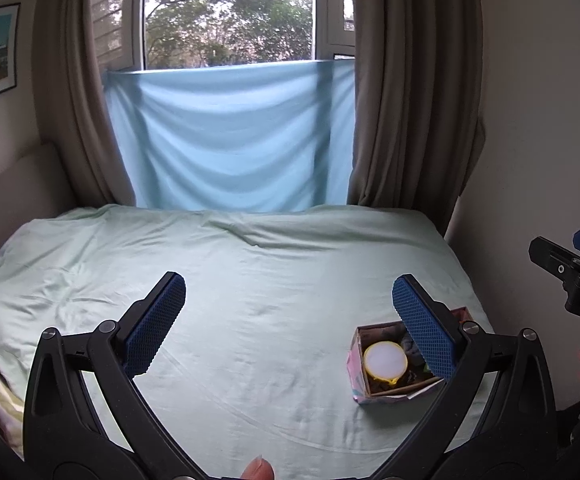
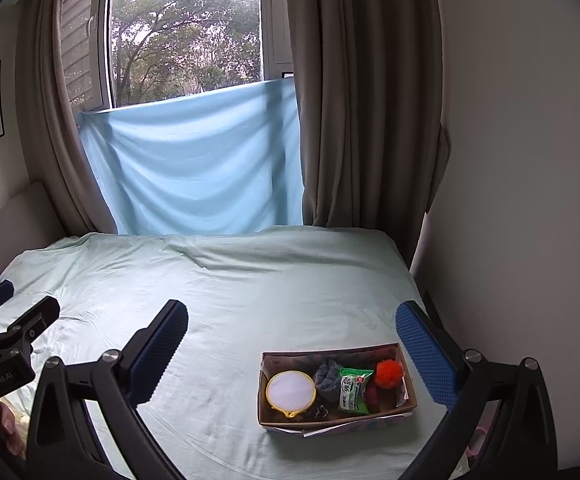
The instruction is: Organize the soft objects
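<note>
A cardboard box [image 2: 336,390] is seen on the bed [image 2: 217,288] near its right edge, holding a round yellow-rimmed pad [image 2: 290,391], a grey cloth [image 2: 328,376], a green packet [image 2: 354,392] and an orange pom-pom [image 2: 389,374]. The right gripper [image 2: 292,356] is held over the sheet with jaws spread and nothing between them, the box seen between its fingers. The left gripper [image 1: 290,328] is likewise held wide open and empty, the box [image 1: 394,364] partly hidden behind its right finger.
</note>
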A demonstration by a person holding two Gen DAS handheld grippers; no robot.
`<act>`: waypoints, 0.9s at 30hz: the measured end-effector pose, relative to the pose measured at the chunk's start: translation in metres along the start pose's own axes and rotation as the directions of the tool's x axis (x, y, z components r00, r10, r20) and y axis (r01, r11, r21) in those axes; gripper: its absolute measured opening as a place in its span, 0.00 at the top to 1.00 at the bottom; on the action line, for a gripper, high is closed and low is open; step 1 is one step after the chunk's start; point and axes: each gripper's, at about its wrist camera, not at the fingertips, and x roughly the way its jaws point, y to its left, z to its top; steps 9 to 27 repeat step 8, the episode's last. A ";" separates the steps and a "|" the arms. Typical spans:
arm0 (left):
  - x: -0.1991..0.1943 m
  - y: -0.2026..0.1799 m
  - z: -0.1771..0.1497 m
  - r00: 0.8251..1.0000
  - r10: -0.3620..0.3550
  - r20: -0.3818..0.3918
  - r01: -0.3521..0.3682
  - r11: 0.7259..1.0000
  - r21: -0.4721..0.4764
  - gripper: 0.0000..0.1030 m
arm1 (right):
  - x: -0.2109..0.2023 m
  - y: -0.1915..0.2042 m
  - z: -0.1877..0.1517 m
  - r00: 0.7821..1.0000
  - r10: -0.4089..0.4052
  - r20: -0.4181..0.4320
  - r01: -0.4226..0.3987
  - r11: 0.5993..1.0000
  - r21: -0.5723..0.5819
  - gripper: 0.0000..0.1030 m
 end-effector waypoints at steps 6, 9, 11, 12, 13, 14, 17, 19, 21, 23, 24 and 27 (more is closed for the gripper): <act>0.008 0.007 -0.001 1.000 0.026 0.016 -0.026 1.000 -0.014 0.00 | 0.006 0.004 -0.001 1.000 -0.002 -0.015 0.002 1.000 -0.003 0.00; 0.014 0.010 -0.001 1.000 0.017 0.005 -0.017 1.000 -0.015 0.00 | 0.011 0.006 -0.002 1.000 -0.003 -0.027 0.003 1.000 -0.005 0.00; 0.014 0.010 -0.001 1.000 0.017 0.005 -0.017 1.000 -0.015 0.00 | 0.011 0.006 -0.002 1.000 -0.003 -0.027 0.003 1.000 -0.005 0.00; 0.014 0.010 -0.001 1.000 0.017 0.005 -0.017 1.000 -0.015 0.00 | 0.011 0.006 -0.002 1.000 -0.003 -0.027 0.003 1.000 -0.005 0.00; 0.014 0.010 -0.001 1.000 0.017 0.005 -0.017 1.000 -0.015 0.00 | 0.011 0.006 -0.002 1.000 -0.003 -0.027 0.003 1.000 -0.005 0.00; 0.014 0.010 -0.001 1.000 0.017 0.005 -0.017 1.000 -0.015 0.00 | 0.011 0.006 -0.002 1.000 -0.003 -0.027 0.003 1.000 -0.005 0.00; 0.014 0.010 -0.001 1.000 0.017 0.005 -0.017 1.000 -0.015 0.00 | 0.011 0.006 -0.002 1.000 -0.003 -0.027 0.003 1.000 -0.005 0.00; 0.014 0.010 -0.001 1.000 0.017 0.005 -0.017 1.000 -0.015 0.00 | 0.011 0.006 -0.002 1.000 -0.003 -0.027 0.003 1.000 -0.005 0.00; 0.014 0.010 -0.001 1.000 0.017 0.005 -0.017 1.000 -0.015 0.00 | 0.011 0.006 -0.002 1.000 -0.003 -0.027 0.003 1.000 -0.005 0.00; 0.014 0.010 -0.001 1.000 0.017 0.005 -0.017 1.000 -0.015 0.00 | 0.011 0.006 -0.002 1.000 -0.003 -0.027 0.003 1.000 -0.005 0.00; 0.014 0.010 -0.001 1.000 0.017 0.005 -0.017 1.000 -0.015 0.00 | 0.011 0.006 -0.002 1.000 -0.003 -0.027 0.003 1.000 -0.005 0.00; 0.014 0.010 -0.001 1.000 0.017 0.005 -0.017 1.000 -0.015 0.00 | 0.011 0.006 -0.002 1.000 -0.003 -0.027 0.003 1.000 -0.005 0.00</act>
